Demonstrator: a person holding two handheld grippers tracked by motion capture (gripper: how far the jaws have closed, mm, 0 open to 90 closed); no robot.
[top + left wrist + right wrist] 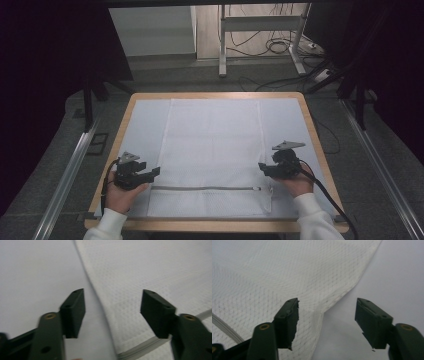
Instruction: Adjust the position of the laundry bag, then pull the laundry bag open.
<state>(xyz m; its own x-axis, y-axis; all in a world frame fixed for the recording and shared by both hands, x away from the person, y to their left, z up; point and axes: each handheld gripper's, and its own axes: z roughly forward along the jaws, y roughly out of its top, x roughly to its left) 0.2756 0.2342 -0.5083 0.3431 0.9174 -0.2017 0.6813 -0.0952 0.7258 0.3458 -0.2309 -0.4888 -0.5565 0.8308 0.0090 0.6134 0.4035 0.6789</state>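
— White sleeves at the near edge, one hand on each tool. See the left gripper [154, 173]? It sits at the left border of that white mesh laundry bag [212, 150], down by the end of the grey zipper [205, 188].

— And its jaws?

— Standing wide, nothing pinched. In the left gripper view the left gripper [112, 310] straddles the bag's edge: one pad over the pale table cover [37, 277], the other over the mesh laundry bag [150, 270], with the zipper [140, 348] running low between them.

— The other side?

— Much the same. The right gripper [262, 168] sits at the bag's right border, just above the zipper pull. Its jaws gape too; in the right gripper view the right gripper [327, 312] has the bag's edge passing between the pads, but they don't press it.

— So where's the bag?

— Flat in the middle of the wooden-rimmed table [310, 125], on the pale cover, zipper nearest the person.
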